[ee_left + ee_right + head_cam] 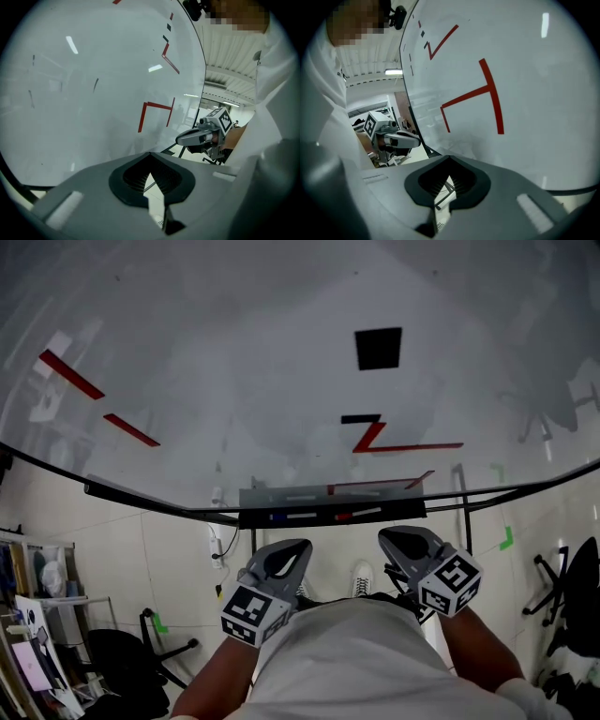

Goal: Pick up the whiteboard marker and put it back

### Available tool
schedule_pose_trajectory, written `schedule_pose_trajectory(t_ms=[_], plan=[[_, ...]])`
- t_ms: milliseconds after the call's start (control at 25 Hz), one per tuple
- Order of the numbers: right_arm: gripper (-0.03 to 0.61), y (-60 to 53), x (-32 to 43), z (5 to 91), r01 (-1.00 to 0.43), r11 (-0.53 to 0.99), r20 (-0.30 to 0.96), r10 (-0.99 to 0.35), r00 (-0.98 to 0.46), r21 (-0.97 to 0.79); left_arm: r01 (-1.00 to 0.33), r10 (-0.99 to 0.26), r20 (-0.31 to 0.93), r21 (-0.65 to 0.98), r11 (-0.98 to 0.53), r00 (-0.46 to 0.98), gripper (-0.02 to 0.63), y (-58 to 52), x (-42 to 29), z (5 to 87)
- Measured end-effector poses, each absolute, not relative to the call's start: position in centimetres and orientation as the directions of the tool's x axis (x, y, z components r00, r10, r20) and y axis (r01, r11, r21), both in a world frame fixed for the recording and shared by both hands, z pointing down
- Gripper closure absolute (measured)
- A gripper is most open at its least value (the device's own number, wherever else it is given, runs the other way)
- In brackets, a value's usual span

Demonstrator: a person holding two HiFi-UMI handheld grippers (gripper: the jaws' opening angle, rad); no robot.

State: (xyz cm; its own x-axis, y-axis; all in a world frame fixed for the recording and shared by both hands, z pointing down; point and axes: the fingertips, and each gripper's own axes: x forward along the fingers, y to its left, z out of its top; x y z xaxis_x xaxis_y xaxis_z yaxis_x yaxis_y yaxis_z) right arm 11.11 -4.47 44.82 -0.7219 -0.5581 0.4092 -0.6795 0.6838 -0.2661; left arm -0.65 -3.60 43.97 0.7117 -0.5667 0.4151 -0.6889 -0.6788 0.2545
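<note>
Grey jaws on both grippers are together, tips meeting, nothing clamped; only floor shows through the slit behind the pads. Left gripper and right gripper sit side by side, close to the person's white shirt, tips aimed at the tray but below it and not touching. Each gripper view catches the other one: right gripper, left gripper, both well off the whiteboard.

Markers lie flat in the tray at the whiteboard's bottom edge, near its middle: blue marker on the left, red marker just right of it. Too small to tell caps from barrels.

Board carries a red Z and a black square above the tray, red dashes toward the upper left corner. Shoe shows on the floor between the grippers; black chair lower left.
</note>
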Motion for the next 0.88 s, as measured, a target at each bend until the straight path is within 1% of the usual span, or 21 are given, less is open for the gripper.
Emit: schedule_pose_trajectory(t_ms=[360, 600, 760, 880], plan=[[0.577, -4.6, 9.9, 45.2, -0.751, 0.616, 0.416, -0.635, -0.651, -0.236, -0.614, -0.480, 0.431, 0.258, -0.746, 0.764, 0.597, -4.3, -1.6, 45.0], [0.577, -4.9, 9.7, 45.5, -0.755, 0.631, 0.457, -0.626, -0.632, -0.179, -0.604, -0.475, 0.418, 0.267, -0.751, 0.775, 0.597, -4.3, -2.2, 45.0], [0.577, -5.3, 9.3, 46.0, -0.734, 0.676, 0.502, -0.615, -0.608, -0.061, -0.610, -0.488, 0.407, 0.262, -0.748, 0.772, 0.597, -4.3, -2.5, 45.0], [0.577, -5.3, 8.5, 46.9, -0.684, 0.727, 0.552, -0.594, -0.585, 0.059, -0.616, -0.496, 0.403, 0.264, -0.742, 0.769, 0.597, -4.0, -2.8, 45.0]])
